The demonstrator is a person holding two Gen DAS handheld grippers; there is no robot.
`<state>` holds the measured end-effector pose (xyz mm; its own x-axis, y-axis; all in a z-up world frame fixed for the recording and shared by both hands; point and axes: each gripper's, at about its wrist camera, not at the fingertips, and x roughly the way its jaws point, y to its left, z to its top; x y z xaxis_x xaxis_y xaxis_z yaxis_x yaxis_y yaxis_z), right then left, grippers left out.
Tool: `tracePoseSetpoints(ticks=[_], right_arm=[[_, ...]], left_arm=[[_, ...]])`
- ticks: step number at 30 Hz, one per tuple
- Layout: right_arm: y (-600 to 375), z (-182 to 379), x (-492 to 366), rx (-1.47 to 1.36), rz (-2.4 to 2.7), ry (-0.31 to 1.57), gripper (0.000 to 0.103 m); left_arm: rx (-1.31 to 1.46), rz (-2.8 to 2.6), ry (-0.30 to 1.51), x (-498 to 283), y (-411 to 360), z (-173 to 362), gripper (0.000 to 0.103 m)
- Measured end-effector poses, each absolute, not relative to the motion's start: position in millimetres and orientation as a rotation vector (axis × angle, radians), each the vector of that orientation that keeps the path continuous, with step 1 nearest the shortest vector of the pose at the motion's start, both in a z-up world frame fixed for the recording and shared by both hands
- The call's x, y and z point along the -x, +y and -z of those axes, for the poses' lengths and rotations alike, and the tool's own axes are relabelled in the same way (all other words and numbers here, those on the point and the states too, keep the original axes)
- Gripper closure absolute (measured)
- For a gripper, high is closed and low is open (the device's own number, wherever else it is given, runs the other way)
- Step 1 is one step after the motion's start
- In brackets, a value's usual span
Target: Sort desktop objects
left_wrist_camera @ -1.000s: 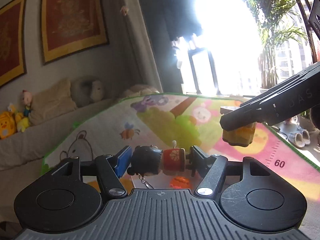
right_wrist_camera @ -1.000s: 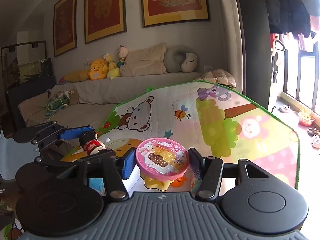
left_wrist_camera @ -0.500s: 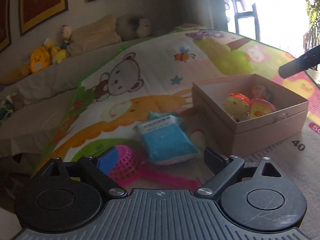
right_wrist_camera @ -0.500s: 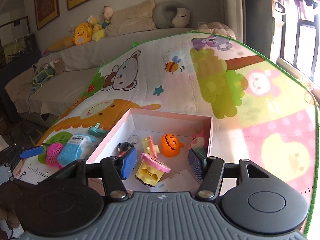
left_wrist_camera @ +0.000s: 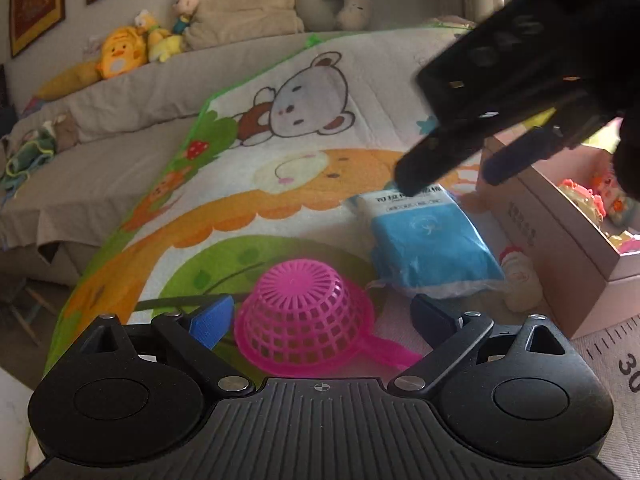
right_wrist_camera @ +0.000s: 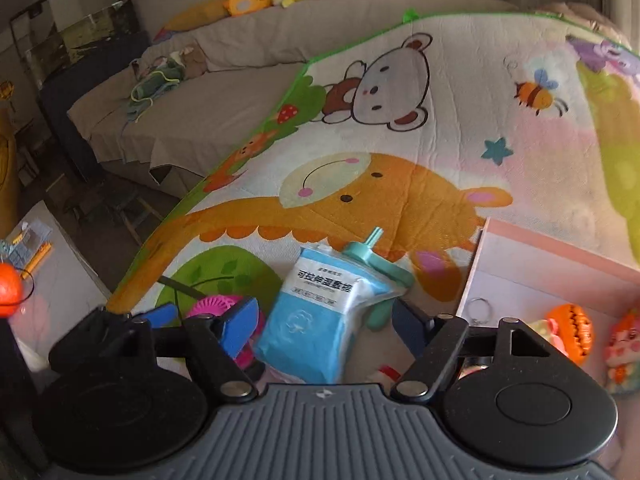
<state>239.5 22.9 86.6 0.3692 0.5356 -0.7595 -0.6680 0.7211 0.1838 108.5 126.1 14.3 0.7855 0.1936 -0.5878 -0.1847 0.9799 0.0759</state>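
Note:
A pink plastic strainer (left_wrist_camera: 306, 316) lies dome-up on the play mat, between the open fingers of my left gripper (left_wrist_camera: 322, 318). A blue packet (left_wrist_camera: 430, 246) lies beside it; in the right wrist view the blue packet (right_wrist_camera: 320, 328) sits between the open fingers of my right gripper (right_wrist_camera: 326, 326). The right gripper (left_wrist_camera: 448, 172) also shows in the left wrist view, hovering over the packet's far end. A teal object (right_wrist_camera: 374, 258) pokes out behind the packet. The pink box (left_wrist_camera: 568, 248) at the right holds small toys, among them an orange pumpkin (right_wrist_camera: 570, 332).
A small white-and-red figure (left_wrist_camera: 518, 280) lies between the packet and the box. The cartoon play mat (right_wrist_camera: 400, 128) covers the surface, with its green edge at the left. A sofa with plush toys (left_wrist_camera: 120, 52) lies behind. An orange ball (right_wrist_camera: 8, 290) is at the far left.
Both grippers let go of their toys, which now lie in the box. Both moved left and down: the left one over the strainer, the right one over the blue packet.

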Motion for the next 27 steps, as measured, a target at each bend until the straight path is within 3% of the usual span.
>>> tracePoseSetpoints(ticks=[4,8,10,11,13,19,23,27], right_arm=[[57.0,-60.5,-248.3,0.277,-0.719,0.955,0.028],[58.3,-42.8,-251.1,0.299,-0.722,1.013,0.049],[51.8,-45.6,-249.5,0.286,-0.715,0.993,0.052],[47.0,-50.7,-248.1,0.269,-0.710,0.976,0.053],[34.4,-68.7,-243.1,0.225,-0.721,0.922,0.053],[-29.5,-136.2,-198.4,0.176,-0.809,0.742,0.053],[-78.6,-151.3,-166.9,0.189,-0.852,0.746,0.053],[-115.4,-128.8,-135.2,0.273,-0.855,0.862,0.053]], left_arm=[[-0.002,-0.188,0.635,-106.4,127.3,-14.3,0.005],[0.031,-0.158,0.654,-107.7,131.7,-13.3,0.005],[0.040,-0.137,0.653,-105.8,132.9,-13.1,0.010],[0.033,-0.125,0.652,-104.4,131.4,-12.9,0.018],[0.002,-0.102,0.648,-102.0,125.3,-12.8,0.024],[-0.207,0.038,0.621,-81.3,88.9,-10.5,0.024],[-0.309,0.132,0.600,-52.4,62.7,-8.9,0.024],[-0.283,0.184,0.619,-28.1,47.0,-9.8,0.022]])
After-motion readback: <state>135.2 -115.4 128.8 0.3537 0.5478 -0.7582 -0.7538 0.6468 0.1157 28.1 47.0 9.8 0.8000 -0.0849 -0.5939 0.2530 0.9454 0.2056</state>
